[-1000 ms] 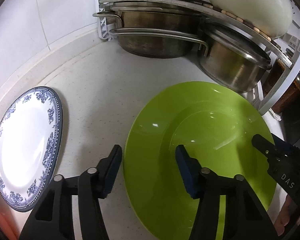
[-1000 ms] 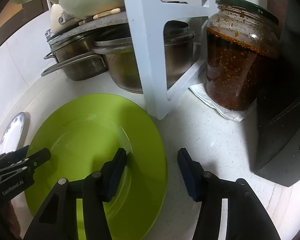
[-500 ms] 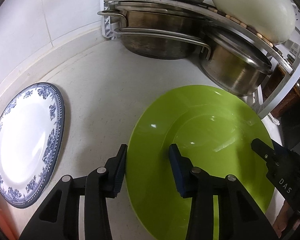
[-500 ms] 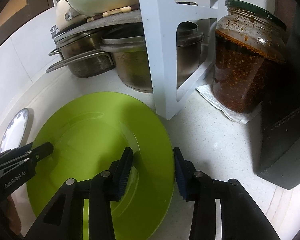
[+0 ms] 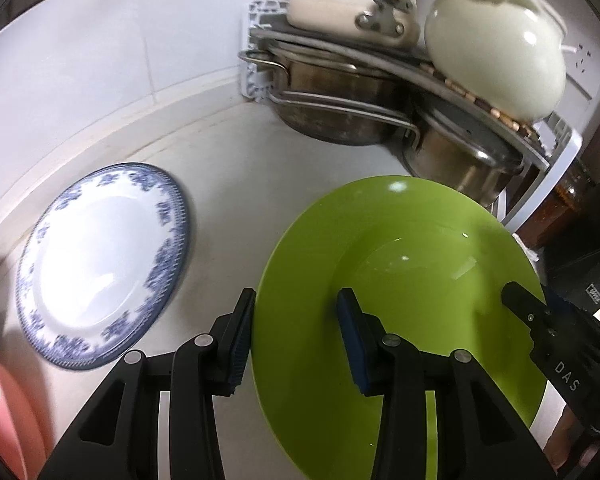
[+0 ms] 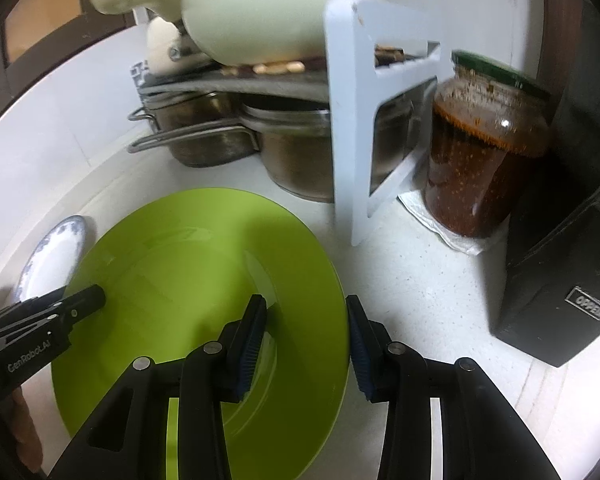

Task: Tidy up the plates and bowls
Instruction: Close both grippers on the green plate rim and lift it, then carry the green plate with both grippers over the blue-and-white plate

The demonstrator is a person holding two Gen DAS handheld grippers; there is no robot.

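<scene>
Left wrist view: the left gripper (image 5: 296, 332) straddles the left rim of the green plate (image 5: 412, 280), one finger outside the edge, the other over the plate's well. The fingers look parted around the rim; whether the pads press it I cannot tell. The plate looks tilted above the white surface (image 5: 228, 152). Off to the left, well apart, a blue-patterned plate (image 5: 100, 268) lies flat. Across the green plate the right gripper's tip (image 5: 540, 320) reaches in.

Right wrist view: the right gripper (image 6: 306, 344) brackets the plate's (image 6: 180, 272) right rim, one finger inside, one outside, with gaps visible; contact unclear. Only here: a jar of dark red paste (image 6: 480, 160) beside the white rack (image 6: 352, 120), and a black box (image 6: 572, 280). Steel pots (image 6: 204, 136) sit under the rack.
</scene>
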